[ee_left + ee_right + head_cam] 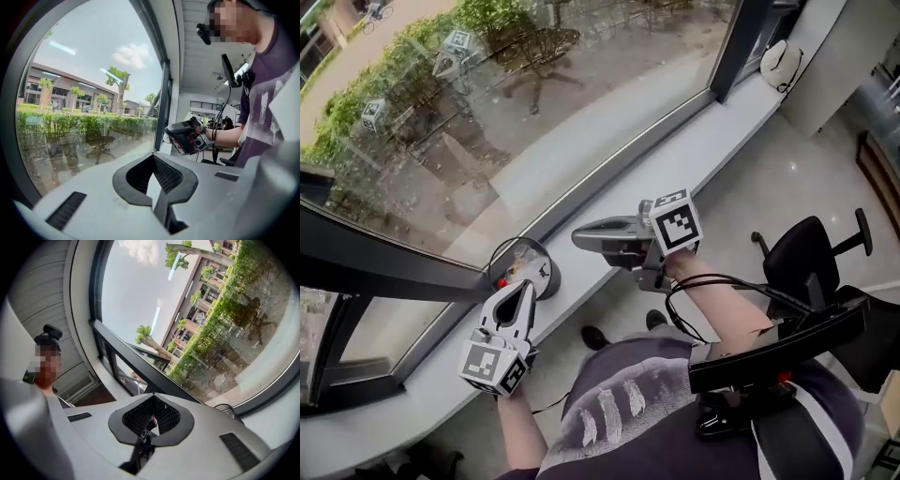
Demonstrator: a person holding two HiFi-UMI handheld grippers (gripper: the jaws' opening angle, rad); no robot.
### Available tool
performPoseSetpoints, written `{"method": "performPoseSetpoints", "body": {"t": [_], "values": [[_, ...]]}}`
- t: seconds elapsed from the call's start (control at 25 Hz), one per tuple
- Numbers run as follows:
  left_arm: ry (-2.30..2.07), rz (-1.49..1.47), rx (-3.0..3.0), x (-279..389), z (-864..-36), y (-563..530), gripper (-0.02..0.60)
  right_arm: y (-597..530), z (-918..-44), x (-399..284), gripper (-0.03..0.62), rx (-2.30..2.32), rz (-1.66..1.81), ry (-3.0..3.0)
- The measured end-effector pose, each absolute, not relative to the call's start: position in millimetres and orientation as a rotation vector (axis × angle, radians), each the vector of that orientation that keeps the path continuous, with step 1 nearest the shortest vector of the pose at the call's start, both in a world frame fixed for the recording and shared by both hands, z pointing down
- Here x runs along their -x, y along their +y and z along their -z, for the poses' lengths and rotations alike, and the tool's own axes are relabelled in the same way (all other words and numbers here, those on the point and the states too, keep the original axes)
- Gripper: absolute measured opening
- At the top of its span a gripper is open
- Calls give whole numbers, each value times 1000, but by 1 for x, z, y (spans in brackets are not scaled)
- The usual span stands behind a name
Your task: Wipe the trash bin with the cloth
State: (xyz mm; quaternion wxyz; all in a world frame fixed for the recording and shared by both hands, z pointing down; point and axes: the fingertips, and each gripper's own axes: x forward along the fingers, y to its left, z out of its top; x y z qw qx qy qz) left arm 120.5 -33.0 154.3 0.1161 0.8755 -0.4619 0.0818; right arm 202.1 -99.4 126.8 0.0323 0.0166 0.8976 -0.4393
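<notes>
Holds left gripper [523, 286] shut, nothing in it, tips at the near edge of the bin [548, 278]; cannot tell whether touching. Holds right gripper [577, 235] shut and empty too, level above the sill [741, 117], just right of the bin. Finds the bin standing on the sill beside the window [581, 94].

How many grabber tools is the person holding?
2. The left gripper is low, right by the small round bin on the window sill. The right gripper is higher and further right, pointing left. Both are shut.
</notes>
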Motion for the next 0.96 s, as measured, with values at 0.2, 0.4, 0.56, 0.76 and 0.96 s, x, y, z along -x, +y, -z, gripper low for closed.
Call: {"method": "performPoseSetpoints", "body": {"t": [0.2, 0.4, 0.56, 0.76, 0.96], "values": [[-1364, -248, -2569, -177, -130, -33, -3, -98, -112, -250, 2, -110, 1334, 2740], [-1446, -402, -2522, -247, -124, -25, -3, -99, -116, -319, 2, -218, 1354, 2654], [-1461, -488, -2521, -290, -134, -18, -3, -104, -131, -353, 2, -274, 1388, 2632], [-1502, -557, -2407, -271, -144, 17, -4, -70, -144, -329, 2, -359, 1501, 2582], [-1497, -678, -2433, -265, -145, 28, -5, -45, -155, -312, 2, -372, 1564, 2602]]}}
